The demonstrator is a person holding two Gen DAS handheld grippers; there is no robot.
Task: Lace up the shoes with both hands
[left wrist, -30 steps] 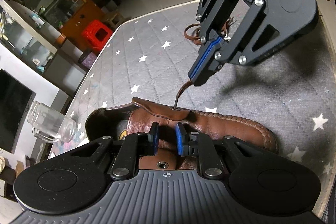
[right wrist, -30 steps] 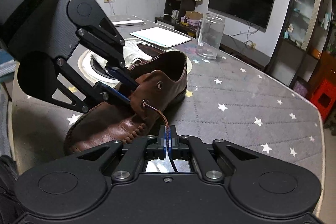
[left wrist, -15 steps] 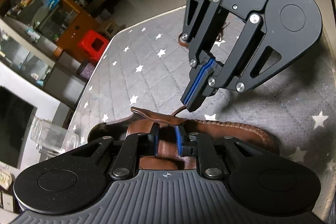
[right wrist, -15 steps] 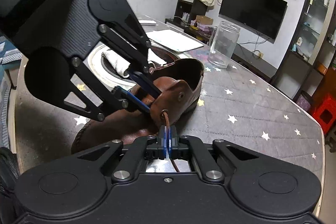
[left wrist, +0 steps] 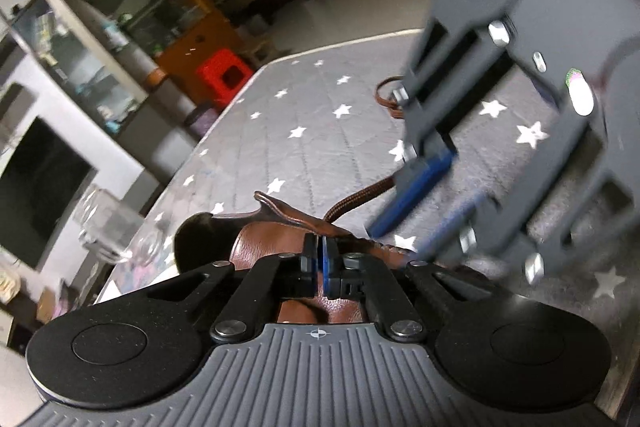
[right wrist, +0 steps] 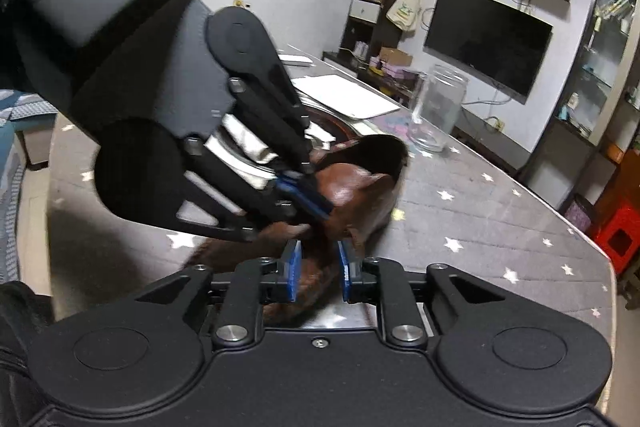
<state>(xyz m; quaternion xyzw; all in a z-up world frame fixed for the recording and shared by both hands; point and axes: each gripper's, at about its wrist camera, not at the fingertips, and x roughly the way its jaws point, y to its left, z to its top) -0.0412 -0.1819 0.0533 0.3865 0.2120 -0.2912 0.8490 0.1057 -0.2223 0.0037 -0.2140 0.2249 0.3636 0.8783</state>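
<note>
A brown leather shoe [left wrist: 264, 247] [right wrist: 360, 195] lies on the star-patterned table. A brown lace [left wrist: 356, 199] runs from its eyelet flap up to my right gripper [left wrist: 396, 239] [right wrist: 319, 269]. That gripper's jaws are opening, and the lace lies loose by one blue pad, not pinched. The rest of the lace is coiled [left wrist: 390, 103] behind it. My left gripper [left wrist: 318, 255] [right wrist: 320, 205] is shut at the inner side of the flap, where the lace comes through. It seems to pinch the lace end, but the flap hides the contact.
A glass jar [left wrist: 108, 227] [right wrist: 438, 115] stands beyond the shoe's heel, near the table's edge. White paper [right wrist: 344, 95] and a white cloth [right wrist: 240, 139] lie behind the left gripper. The grey star cloth [left wrist: 300, 147] stretches out past the shoe. A red stool [left wrist: 224, 77] stands on the floor.
My right gripper came in close to the shoe and its jaws parted, freeing the lace. My left gripper's jaws closed at the eyelet flap.
</note>
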